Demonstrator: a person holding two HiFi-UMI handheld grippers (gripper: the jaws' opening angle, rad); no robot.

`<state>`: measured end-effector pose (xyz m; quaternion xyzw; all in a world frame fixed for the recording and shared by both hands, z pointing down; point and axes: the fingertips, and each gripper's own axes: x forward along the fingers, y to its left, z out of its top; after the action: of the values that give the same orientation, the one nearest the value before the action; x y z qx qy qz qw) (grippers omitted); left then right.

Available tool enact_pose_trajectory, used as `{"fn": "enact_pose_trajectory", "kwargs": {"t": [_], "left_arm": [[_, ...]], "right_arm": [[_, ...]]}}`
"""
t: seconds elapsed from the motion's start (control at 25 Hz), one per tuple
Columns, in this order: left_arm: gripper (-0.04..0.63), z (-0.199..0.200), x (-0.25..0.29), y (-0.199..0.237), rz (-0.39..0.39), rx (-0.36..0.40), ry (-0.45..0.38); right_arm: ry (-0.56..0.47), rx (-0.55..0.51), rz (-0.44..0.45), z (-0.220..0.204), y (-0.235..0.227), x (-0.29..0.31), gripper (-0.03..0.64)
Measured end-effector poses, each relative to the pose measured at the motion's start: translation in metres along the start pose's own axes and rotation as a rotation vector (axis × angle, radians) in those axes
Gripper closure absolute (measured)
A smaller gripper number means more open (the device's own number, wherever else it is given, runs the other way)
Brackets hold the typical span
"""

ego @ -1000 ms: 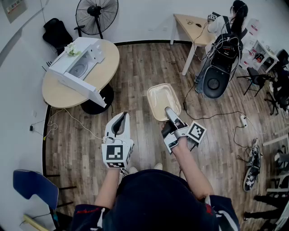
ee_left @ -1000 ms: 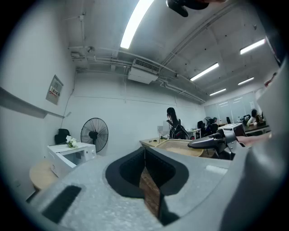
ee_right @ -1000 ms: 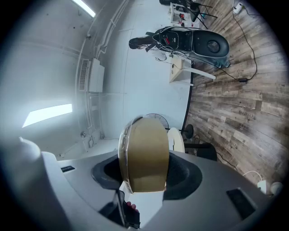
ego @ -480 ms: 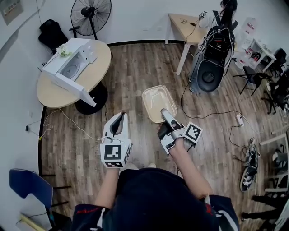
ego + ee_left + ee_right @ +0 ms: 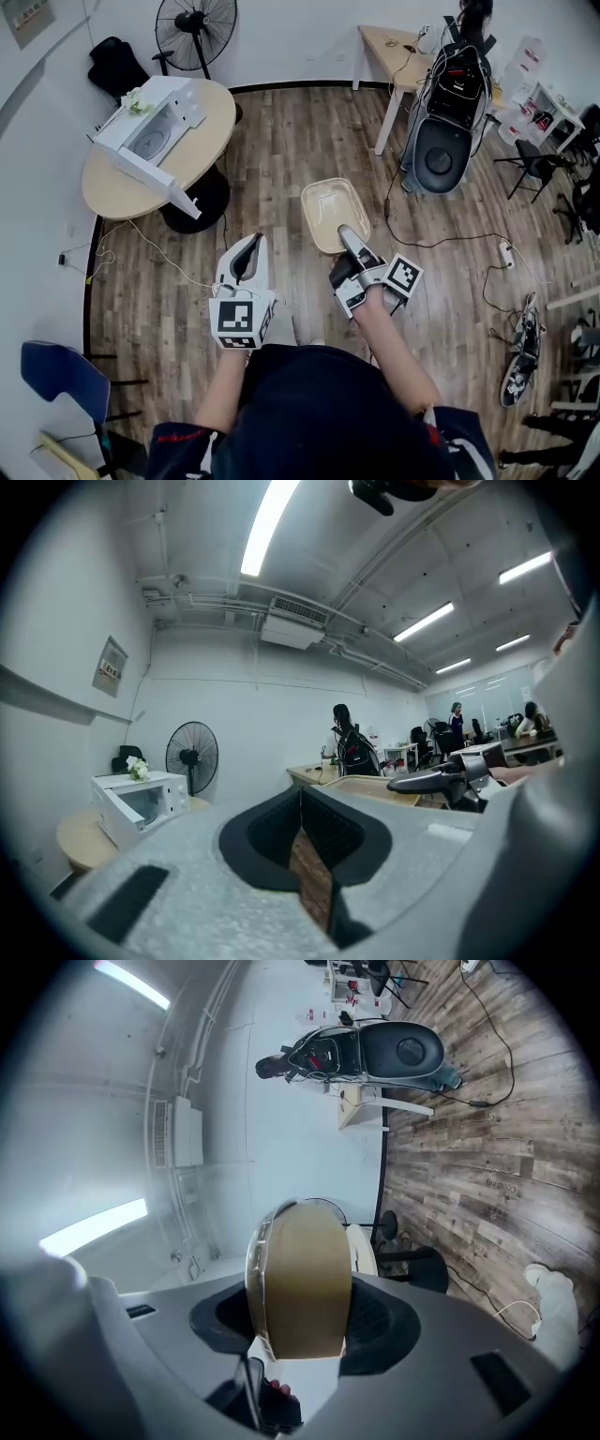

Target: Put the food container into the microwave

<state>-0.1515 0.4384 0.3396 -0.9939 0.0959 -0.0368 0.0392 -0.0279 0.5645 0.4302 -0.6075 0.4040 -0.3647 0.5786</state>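
The tan food container (image 5: 328, 208) is held by its near edge in the right gripper (image 5: 348, 238), whose fingers are closed on it. In the right gripper view the container is seen filling the gap between the two dark pads. It is carried in the air above the wooden floor (image 5: 281, 141), in front of the person and well apart from the microwave (image 5: 152, 141).

The left gripper (image 5: 251, 247) is held just beside the right one, at its left. Nothing is gripped by it. Its fingers are brought together at the tips, and only a thin wedge of floor is seen between the pads in the left gripper view.

The white microwave is set on a round tabletop (image 5: 214, 127) at the upper left of the head view, with a small bunch of white flowers (image 5: 139, 97) on its top. A standing fan (image 5: 200, 23) is placed behind that tabletop, against the wall. A dark scooter (image 5: 445, 117) is parked at the upper right.
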Motion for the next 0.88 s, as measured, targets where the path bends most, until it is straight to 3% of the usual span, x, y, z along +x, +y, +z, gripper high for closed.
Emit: {"fn": "enact_pose_trajectory", "kwargs": {"t": [0.48,0.88], "left_arm": [[0.578,-0.008,0.063,0.062,0.045,-0.029,0.009],[0.578,-0.001,0.152,0.157,0.040,-0.041,0.018]], "right_arm": [[0.044,0.006,-0.026,0.017,-0.011,0.093,0.407],[0.071,-0.002,-0.026,0.031,-0.004,0.222,0.410]]}}
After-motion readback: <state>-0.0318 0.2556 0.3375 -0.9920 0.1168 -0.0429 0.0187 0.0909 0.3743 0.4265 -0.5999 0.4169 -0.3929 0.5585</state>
